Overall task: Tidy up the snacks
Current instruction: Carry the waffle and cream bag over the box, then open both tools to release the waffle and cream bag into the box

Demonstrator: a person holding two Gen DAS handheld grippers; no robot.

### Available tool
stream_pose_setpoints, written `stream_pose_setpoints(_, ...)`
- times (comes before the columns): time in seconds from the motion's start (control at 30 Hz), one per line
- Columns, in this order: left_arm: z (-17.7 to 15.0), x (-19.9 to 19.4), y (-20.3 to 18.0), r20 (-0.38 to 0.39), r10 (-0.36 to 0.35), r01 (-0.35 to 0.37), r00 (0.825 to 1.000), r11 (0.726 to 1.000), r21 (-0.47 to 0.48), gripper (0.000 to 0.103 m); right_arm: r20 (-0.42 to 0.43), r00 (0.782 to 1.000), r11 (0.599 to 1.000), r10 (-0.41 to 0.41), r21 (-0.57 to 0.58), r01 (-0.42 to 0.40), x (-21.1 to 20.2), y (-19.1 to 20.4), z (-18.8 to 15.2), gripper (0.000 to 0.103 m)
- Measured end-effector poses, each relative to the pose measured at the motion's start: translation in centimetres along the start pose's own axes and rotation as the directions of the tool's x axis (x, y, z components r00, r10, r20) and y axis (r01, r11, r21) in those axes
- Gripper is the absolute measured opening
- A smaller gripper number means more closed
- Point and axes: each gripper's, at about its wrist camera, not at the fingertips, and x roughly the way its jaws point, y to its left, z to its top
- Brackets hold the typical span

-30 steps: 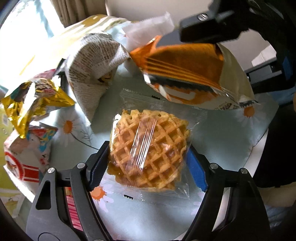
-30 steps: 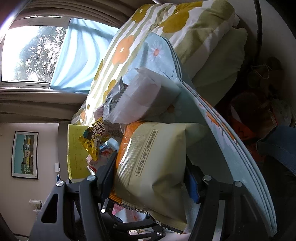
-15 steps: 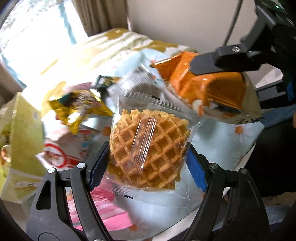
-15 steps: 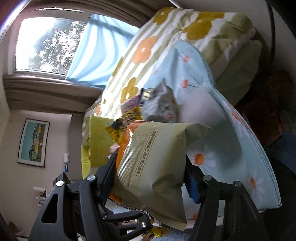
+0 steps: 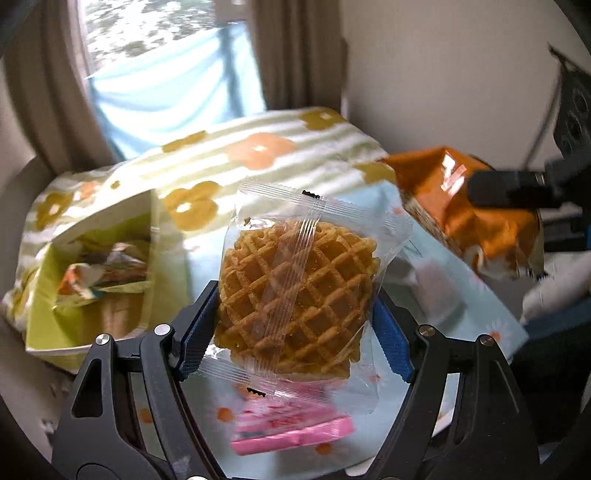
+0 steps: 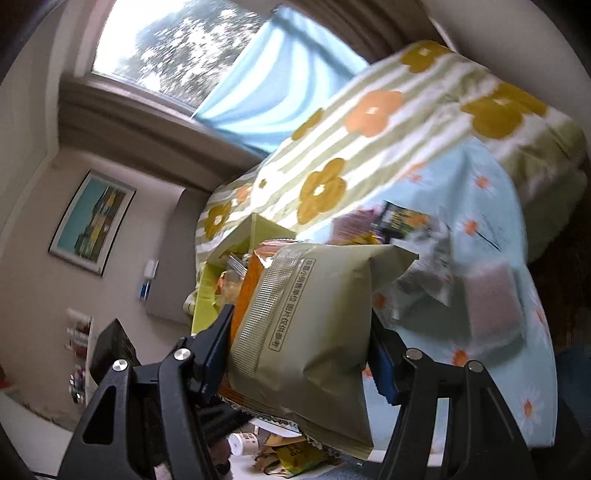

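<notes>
Green box (image 5: 92, 280) open-topped, snacks inside

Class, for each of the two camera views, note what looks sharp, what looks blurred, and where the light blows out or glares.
Left wrist view: the waffle pack is sharp with streaky wrapper glare; the green box and pink packet are smeared; the window is washed out. Right wrist view: the chip bag is crisp; snacks on the blue cloth are blurred; straight edges bow.
</notes>
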Motion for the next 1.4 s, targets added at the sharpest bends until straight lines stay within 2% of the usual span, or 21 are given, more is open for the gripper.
stream_pose_setpoints(0.17,1.2,-2.0,5.6,0.037,0.058,-0.055,0.998,0.995,-0.083,0.076,-0.028,0.999,0.995,0.023,-0.096,-0.025,2.9,4.3,1.0,0.061)
stream_pose_setpoints(0.37,2.2,-2.9,13.6,0.065,0.102,-0.09,0.993,0.982,-0.165,0.075,-0.069,0.997,0.981,0.04,-0.184,-0.053,8.9,9.6,1.5,0.061)
stream_pose_setpoints(0.63,1.5,-2.3,25.9,0.029,0.139,-0.128,0.99,0.963,-0.235,0.076,-0.114,0.992,0.974,0.047,-0.213,-0.07,18.7,16.7,1.3,0.061)
stream_pose_setpoints(0.83,-0.3,0.0,33.3,-0.023,0.116,-0.118,0.993,0.964,-0.239,0.076,-0.116,0.993,0.982,0.004,-0.185,-0.026,25.1,19.1,0.0,0.061)
stream_pose_setpoints(1.1,-2.9,3.9,36.8,-0.072,0.063,-0.075,0.995,0.981,-0.177,0.076,-0.099,0.989,0.982,-0.112,-0.162,0.095,29.9,18.9,-2.0,0.061)
stream_pose_setpoints(1.17,-3.4,4.5,36.9,-0.07,0.025,-0.037,0.997,0.983,-0.179,0.08,-0.104,0.987,0.984,-0.119,-0.143,0.104,30.4,18.5,-2.3,0.061)
stream_pose_setpoints(1.2,-3.7,4.6,36.9,-0.067,0.005,-0.017,0.998,0.983,-0.183,0.087,-0.106,0.986,0.984,-0.125,-0.139,0.11,30.6,18.4,-2.4,0.061)
stream_pose_setpoints(1.23,-3.9,4.8,37.1,-0.066,-0.008,-0.004,0.998,0.983,-0.186,0.1,-0.108,0.985,0.983,-0.136,-0.138,0.121,30.8,18.3,-2.6,0.061)
stream_pose_setpoints(1.4,-4.7,5.0,36.9,-0.074,0.023,-0.034,0.997,0.987,-0.155,0.103,-0.104,0.978,0.975,-0.179,-0.153,0.162,31.4,17.7,-3.1,0.061)
